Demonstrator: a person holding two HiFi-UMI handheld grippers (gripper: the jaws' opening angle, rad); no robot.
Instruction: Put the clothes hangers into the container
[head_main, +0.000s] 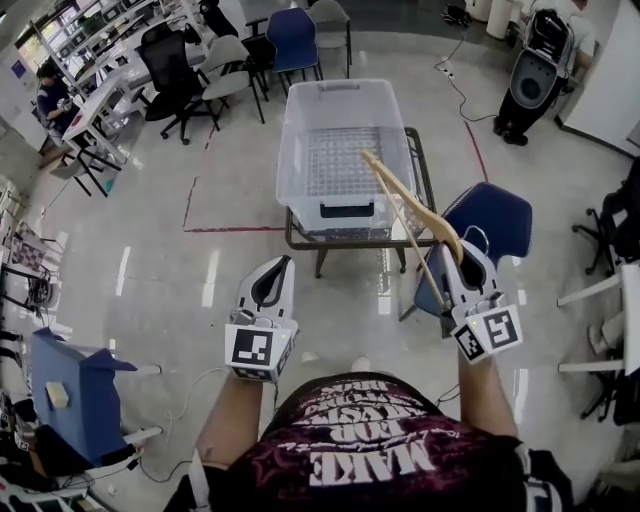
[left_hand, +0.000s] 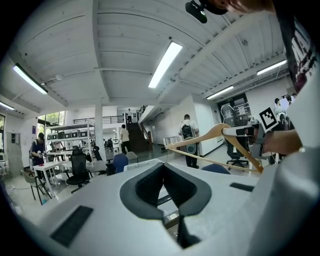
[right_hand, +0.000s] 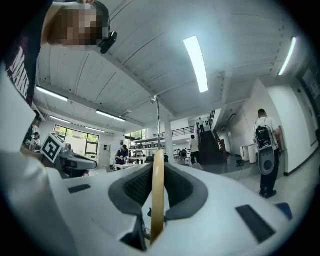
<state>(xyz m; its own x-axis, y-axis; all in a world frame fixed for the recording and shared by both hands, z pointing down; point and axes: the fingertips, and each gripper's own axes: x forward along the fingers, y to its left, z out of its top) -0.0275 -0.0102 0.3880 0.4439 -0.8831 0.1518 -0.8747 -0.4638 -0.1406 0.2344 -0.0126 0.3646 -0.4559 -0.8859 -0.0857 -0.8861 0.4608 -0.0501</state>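
Observation:
A wooden clothes hanger (head_main: 410, 205) is clamped at its thick middle in my right gripper (head_main: 470, 252), which is shut on it. One arm of the hanger reaches out over the near rim of the clear plastic container (head_main: 300, 120). In the right gripper view the hanger (right_hand: 157, 190) stands edge-on between the dark pads, its metal hook pointing up. My left gripper (head_main: 275, 270) hovers in front of the container, shut with nothing in it. In the left gripper view its jaws (left_hand: 164, 175) meet, and the hanger (left_hand: 215, 134) shows to the right.
The container sits on a small dark-framed table (head_main: 425, 180). A blue chair (head_main: 495, 225) stands just beyond my right gripper. More chairs (head_main: 295, 40) and desks stand at the back left. A person with a backpack (head_main: 540, 60) stands at the back right. Another blue chair (head_main: 80, 385) is at the lower left.

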